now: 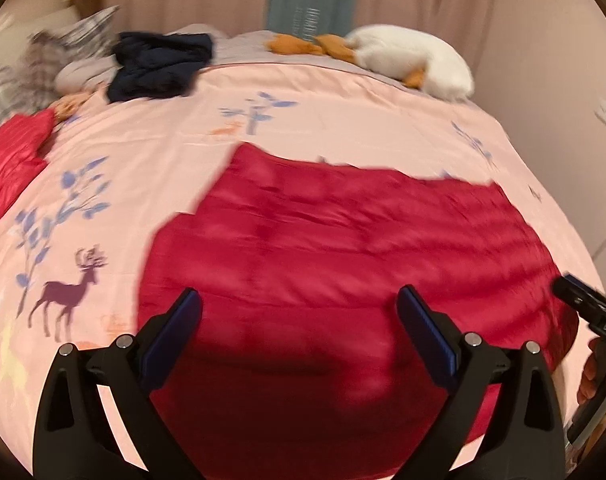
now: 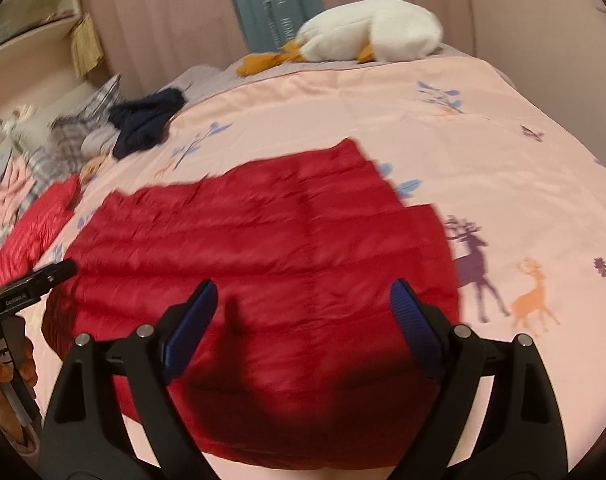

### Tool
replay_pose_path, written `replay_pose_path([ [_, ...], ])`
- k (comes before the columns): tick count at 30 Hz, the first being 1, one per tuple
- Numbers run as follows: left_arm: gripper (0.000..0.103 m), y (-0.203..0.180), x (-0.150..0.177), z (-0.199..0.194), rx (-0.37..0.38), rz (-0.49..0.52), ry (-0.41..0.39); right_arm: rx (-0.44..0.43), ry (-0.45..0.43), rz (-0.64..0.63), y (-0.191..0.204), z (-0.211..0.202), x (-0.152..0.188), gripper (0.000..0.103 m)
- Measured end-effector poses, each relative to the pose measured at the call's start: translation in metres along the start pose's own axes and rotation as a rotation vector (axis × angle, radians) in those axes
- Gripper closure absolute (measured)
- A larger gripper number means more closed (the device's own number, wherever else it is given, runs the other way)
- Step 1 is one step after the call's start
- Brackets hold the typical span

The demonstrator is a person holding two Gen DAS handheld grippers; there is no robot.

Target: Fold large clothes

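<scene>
A large red quilted garment (image 1: 343, 248) lies spread flat on the pink bed cover (image 1: 151, 152); it also fills the middle of the right wrist view (image 2: 263, 240). My left gripper (image 1: 299, 312) is open and empty, hovering above the garment's near part. My right gripper (image 2: 303, 304) is open and empty, also above the garment's near edge. The right gripper shows at the right edge of the left wrist view (image 1: 583, 300). The left gripper shows at the left edge of the right wrist view (image 2: 35, 280).
A second red garment (image 1: 11, 160) lies at the bed's left. A dark navy garment (image 1: 159, 64), plaid clothes (image 1: 35, 68) and a white plush goose (image 1: 415, 60) lie at the far end. Curtains (image 2: 163, 12) hang behind the bed.
</scene>
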State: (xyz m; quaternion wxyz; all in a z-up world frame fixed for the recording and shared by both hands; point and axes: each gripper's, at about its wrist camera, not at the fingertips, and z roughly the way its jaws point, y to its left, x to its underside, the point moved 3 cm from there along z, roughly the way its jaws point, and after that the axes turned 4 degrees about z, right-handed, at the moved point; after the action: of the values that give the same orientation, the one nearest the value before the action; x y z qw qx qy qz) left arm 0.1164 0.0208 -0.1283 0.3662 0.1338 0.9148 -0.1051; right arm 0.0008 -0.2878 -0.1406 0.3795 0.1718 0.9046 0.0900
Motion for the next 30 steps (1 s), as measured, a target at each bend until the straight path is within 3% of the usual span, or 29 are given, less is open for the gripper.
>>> replay_pose_path([
  [6,0.004,0.041,-0.024,0.019,0.070,-0.137,0.054,-0.023,0.035,0.154,-0.036,0.019,-0.031,0.014],
  [10,0.004,0.052,-0.039,0.044,0.178,-0.222,0.107,0.009,0.063,0.160,-0.039,0.043,-0.047,0.014],
  [14,0.004,0.052,-0.052,0.062,0.197,-0.222,0.136,-0.021,0.097,0.146,-0.032,0.068,-0.065,0.014],
  [16,0.005,0.049,-0.060,0.070,0.206,-0.208,0.141,-0.016,0.125,0.150,-0.033,0.081,-0.070,0.026],
  [17,0.014,0.048,-0.062,0.074,0.214,-0.207,0.140,-0.015,0.149,0.152,-0.034,0.089,-0.072,0.039],
  [18,0.030,0.047,-0.063,0.079,0.224,-0.209,0.153,0.007,0.179,0.151,-0.037,0.100,-0.074,0.051],
  [19,0.036,0.048,-0.064,0.083,0.222,-0.211,0.168,0.017,0.191,0.147,-0.039,0.105,-0.074,0.056],
  [21,0.058,0.049,-0.060,0.095,0.177,-0.196,0.201,0.037,0.196,0.118,-0.039,0.110,-0.073,0.075],
  [23,0.062,0.052,-0.055,0.104,0.151,-0.188,0.205,0.062,0.165,0.081,-0.040,0.108,-0.073,0.084],
  [28,0.063,0.065,-0.046,0.107,0.130,-0.251,0.155,0.121,0.149,0.058,-0.049,0.111,-0.070,0.087],
  [30,0.062,0.066,-0.044,0.107,0.121,-0.258,0.151,0.172,0.143,0.013,-0.042,0.110,-0.075,0.076],
])
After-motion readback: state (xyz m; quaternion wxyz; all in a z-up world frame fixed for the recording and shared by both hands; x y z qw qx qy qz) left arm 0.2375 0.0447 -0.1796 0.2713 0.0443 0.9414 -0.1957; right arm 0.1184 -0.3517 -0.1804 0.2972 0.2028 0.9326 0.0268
